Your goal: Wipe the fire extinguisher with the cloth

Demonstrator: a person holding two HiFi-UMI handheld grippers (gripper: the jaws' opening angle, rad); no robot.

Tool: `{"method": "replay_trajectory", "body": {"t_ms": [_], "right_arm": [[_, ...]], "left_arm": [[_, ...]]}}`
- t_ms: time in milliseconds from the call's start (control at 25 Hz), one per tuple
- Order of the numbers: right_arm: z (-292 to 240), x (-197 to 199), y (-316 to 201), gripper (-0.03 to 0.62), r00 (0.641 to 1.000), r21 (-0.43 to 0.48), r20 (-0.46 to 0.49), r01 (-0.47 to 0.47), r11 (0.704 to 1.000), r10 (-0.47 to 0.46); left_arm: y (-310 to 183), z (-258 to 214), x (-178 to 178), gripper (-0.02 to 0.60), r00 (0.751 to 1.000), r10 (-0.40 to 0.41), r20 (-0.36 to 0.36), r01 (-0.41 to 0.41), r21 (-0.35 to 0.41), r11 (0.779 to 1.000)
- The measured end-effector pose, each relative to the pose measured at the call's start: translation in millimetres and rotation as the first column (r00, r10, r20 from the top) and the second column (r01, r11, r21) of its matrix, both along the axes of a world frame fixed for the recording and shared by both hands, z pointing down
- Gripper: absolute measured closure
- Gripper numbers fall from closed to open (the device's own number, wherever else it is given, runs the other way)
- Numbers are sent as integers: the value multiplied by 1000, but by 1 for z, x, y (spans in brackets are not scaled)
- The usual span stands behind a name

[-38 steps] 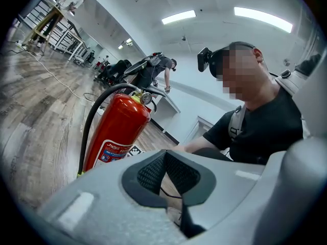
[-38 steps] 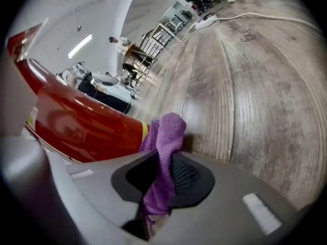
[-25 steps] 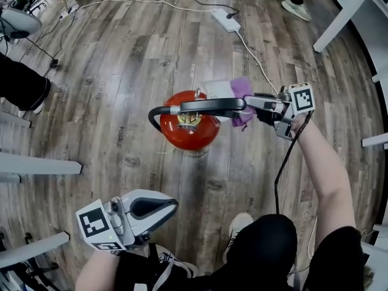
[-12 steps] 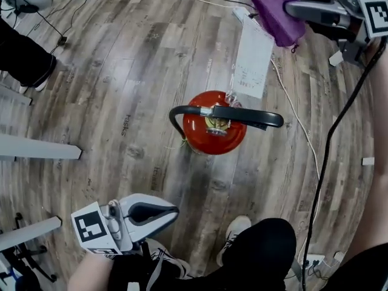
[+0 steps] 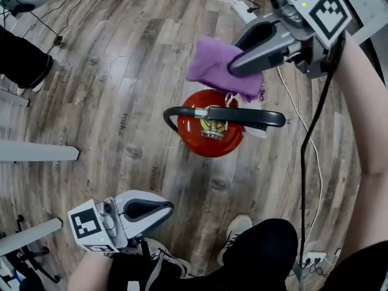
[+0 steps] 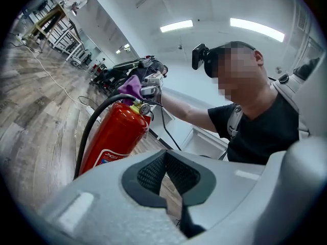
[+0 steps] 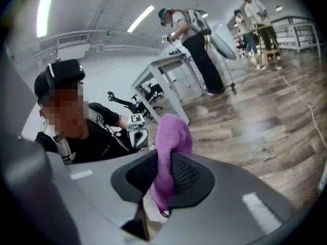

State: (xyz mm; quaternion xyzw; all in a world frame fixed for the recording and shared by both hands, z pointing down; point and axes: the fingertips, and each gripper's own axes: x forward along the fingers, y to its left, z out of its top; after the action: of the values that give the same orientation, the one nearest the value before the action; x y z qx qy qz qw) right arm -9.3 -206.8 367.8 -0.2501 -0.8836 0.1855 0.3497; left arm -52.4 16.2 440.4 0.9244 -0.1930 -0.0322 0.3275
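Purple cloth [image 5: 213, 66], red fire extinguisher [image 5: 211, 144]

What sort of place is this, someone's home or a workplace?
Most likely a lab or workshop: a power strip lies on the wood-look floor, with a white table, ceiling strip lights and another person working nearby.

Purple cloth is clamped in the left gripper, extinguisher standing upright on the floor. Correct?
Wrong gripper. The purple cloth is clamped in the right gripper, as the right gripper view shows; the left gripper is shut on nothing. The extinguisher does stand upright on the floor.
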Motion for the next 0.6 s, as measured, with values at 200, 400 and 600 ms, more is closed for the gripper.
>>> {"method": "replay_trajectory", "body": {"t_ms": [200, 400, 600], "right_arm": [[91, -27, -4, 528, 986, -121, -165, -1, 993, -19], [209, -22, -1, 528, 949, -266, -312, -34, 963, -53], [348, -1, 1, 528, 915, -370, -398, -218, 903, 58]], "left_arm": [[1, -1, -4, 584, 1000, 2, 16, -2, -15, 1000], [4, 2, -26, 584, 997, -66, 31, 69, -78, 995], [12, 16, -48, 583, 986, -142, 90, 154, -148, 977]]}}
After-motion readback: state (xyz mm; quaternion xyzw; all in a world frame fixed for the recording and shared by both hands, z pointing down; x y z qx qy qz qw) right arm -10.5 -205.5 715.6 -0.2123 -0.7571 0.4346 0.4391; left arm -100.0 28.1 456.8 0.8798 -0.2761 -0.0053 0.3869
